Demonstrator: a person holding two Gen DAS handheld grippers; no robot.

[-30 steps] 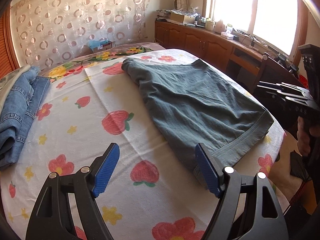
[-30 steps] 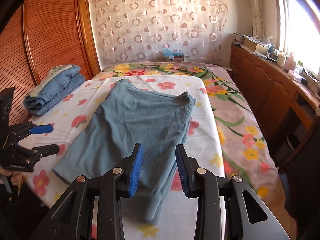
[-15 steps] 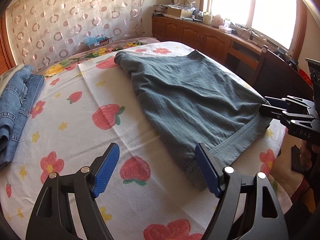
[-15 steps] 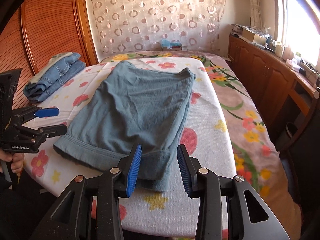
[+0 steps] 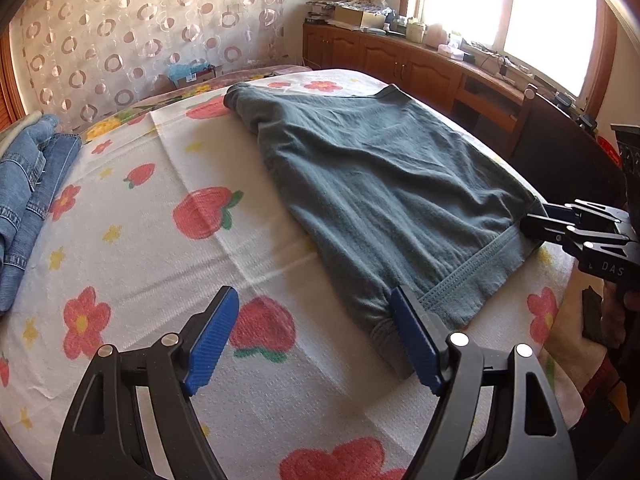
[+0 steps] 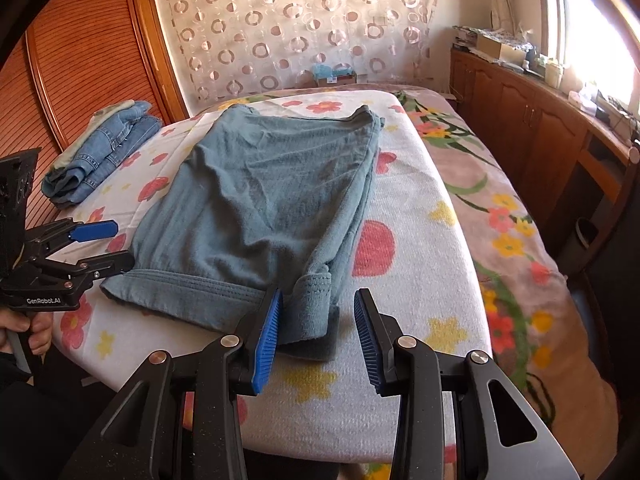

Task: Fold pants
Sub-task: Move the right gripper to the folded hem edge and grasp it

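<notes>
Grey-green pants (image 5: 380, 184) lie flat on the flowered bed sheet (image 5: 160, 260), hem towards me. My left gripper (image 5: 312, 300) is open wide just above the sheet, and its right finger touches the hem's left corner. In the right wrist view the pants (image 6: 260, 200) fill the middle. My right gripper (image 6: 318, 300) is open over the folded right hem corner, which lies between its blue pads without being pressed. The left wrist view shows the right gripper (image 5: 536, 220) at the hem's right end. The right wrist view shows the left gripper (image 6: 120, 242) at the left end.
Folded blue jeans (image 5: 24, 184) (image 6: 100, 156) sit at the bed's far left. A wooden cabinet (image 6: 520, 120) with clutter runs under the window on the right, and a dark chair (image 5: 560, 160) stands beside the bed. A patterned curtain hangs behind. A hand (image 6: 36, 328) grips the left handle.
The right gripper has come in from beside the bed to the hem's right corner. In the right wrist view the hem has slid up to the fingertips. The left gripper has barely shifted.
</notes>
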